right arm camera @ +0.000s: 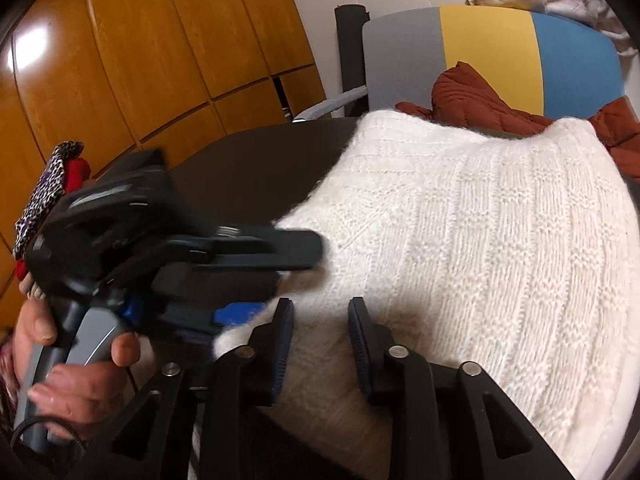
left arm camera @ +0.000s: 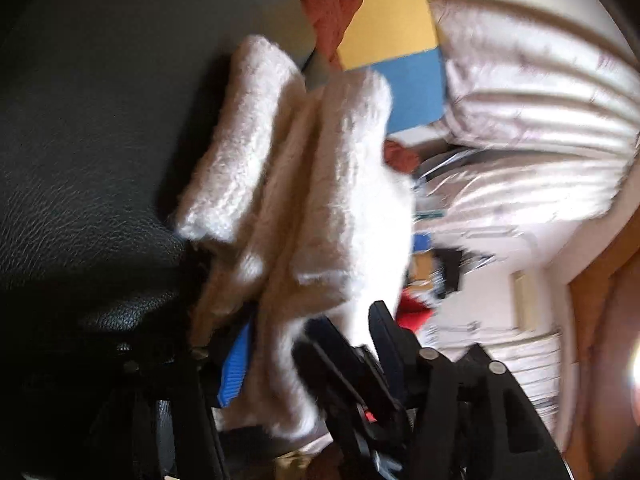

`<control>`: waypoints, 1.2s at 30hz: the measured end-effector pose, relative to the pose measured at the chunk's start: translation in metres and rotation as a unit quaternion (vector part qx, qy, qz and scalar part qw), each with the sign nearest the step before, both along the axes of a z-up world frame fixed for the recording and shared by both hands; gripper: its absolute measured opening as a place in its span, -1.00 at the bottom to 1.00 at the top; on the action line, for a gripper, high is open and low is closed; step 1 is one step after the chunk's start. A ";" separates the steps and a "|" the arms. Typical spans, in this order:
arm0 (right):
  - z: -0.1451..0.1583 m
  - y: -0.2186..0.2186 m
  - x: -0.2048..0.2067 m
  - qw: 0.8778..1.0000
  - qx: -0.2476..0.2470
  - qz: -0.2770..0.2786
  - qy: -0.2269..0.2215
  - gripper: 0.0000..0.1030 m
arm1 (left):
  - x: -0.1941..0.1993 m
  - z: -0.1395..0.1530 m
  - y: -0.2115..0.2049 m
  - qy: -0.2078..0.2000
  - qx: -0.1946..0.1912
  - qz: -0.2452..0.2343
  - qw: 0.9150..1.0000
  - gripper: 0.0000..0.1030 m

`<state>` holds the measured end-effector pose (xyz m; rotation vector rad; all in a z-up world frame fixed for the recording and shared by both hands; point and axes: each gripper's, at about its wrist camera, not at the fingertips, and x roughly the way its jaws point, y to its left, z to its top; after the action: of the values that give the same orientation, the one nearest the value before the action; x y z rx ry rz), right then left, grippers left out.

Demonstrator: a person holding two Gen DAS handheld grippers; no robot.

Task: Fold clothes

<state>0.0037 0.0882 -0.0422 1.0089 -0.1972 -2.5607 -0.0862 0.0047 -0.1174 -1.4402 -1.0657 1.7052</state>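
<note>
Garment: a cream-white, rib-knit woollen sweater (right arm camera: 460, 216) lies spread over a dark leather-grained table top (left arm camera: 80, 152); seen from the left wrist it shows stacked layers, so part of it appears folded over.
Left tongs: the left gripper (right arm camera: 296, 252) reaches in from the left of the right one, its upper finger over the sweater's near edge and knit bunched under it. It looks clamped on that edge, but motion blur hides the contact, so I cannot tell for sure.
Right tongs: the right gripper (right arm camera: 320, 344) has its fingers apart, with knit lying between and under them; nothing is pinched.
Hand: the person's left hand (right arm camera: 80, 384) wraps the left gripper's grey handle.
Beyond the tongs: a rust-brown quilted garment (right arm camera: 472, 100) lies on a grey, yellow and blue chair (right arm camera: 480, 40) behind the table.
Stage: mid-fold by the look of it; how many folds are made is unclear.
Doing it well: grip both layers at the hem, keep the two grippers level, carry the edge across without dragging the soft knit, then flatten any ridges.
</note>
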 end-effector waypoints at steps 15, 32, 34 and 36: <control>-0.006 0.054 0.084 0.998 0.024 -0.056 -0.033 -0.59 | 0.007 0.051 0.008 0.074 -0.017 0.018 0.997 -0.80; -0.001 0.092 0.090 0.990 -0.089 -0.095 -0.047 -0.75 | 0.034 0.001 -0.018 0.116 -0.075 0.048 0.989 -0.77; 0.007 0.094 0.094 0.991 -0.099 -0.086 -0.039 -0.69 | 0.031 0.000 -0.021 0.112 -0.070 0.046 0.990 -0.77; 0.015 0.096 0.099 0.991 -0.109 -0.078 -0.031 -0.65 | 0.030 0.000 -0.023 0.114 -0.071 0.042 0.990 -0.76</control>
<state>0.1027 0.1838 -0.0272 1.0248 -0.5803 -2.5751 -0.0562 -0.0179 -0.1172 -1.2631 -0.9063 1.9868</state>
